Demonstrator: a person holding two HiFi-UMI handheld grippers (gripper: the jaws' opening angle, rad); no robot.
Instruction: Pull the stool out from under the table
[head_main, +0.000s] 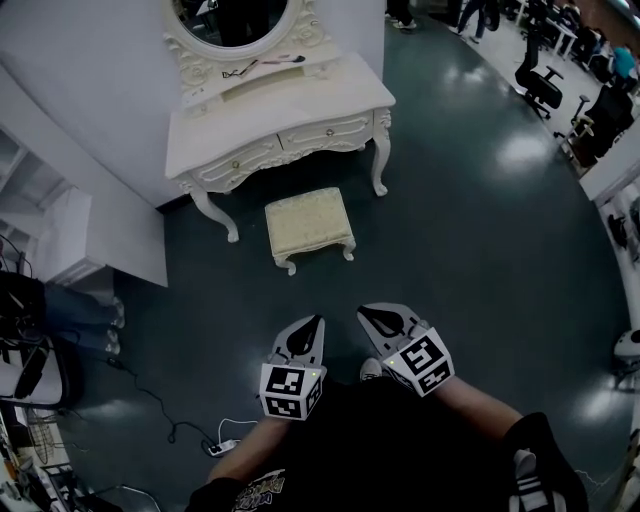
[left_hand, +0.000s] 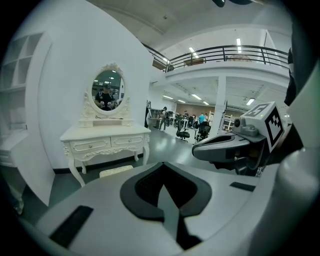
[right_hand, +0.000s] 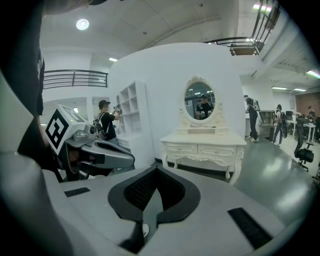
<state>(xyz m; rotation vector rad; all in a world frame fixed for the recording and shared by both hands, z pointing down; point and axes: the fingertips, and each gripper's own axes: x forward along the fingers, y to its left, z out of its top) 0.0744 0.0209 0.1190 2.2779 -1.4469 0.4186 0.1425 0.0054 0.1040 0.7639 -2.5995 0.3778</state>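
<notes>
The cream cushioned stool (head_main: 308, 222) stands on the dark floor just in front of the white dressing table (head_main: 270, 115), out from beneath its top. Both grippers hover close to my body, well short of the stool. My left gripper (head_main: 313, 322) is shut and holds nothing, and my right gripper (head_main: 367, 313) beside it is also shut and empty. In the left gripper view the shut left gripper (left_hand: 163, 182) points toward the table (left_hand: 105, 136), and the stool (left_hand: 116, 171) shows beneath it. In the right gripper view the right gripper (right_hand: 155, 192) faces the table (right_hand: 202, 141); the stool is hidden there.
An oval mirror (head_main: 235, 20) tops the table. White shelving (head_main: 60, 230) stands at the left, with a person's legs (head_main: 85, 315) beside it. A cable and power strip (head_main: 222, 446) lie on the floor near my feet. Office chairs (head_main: 540, 85) stand at the far right.
</notes>
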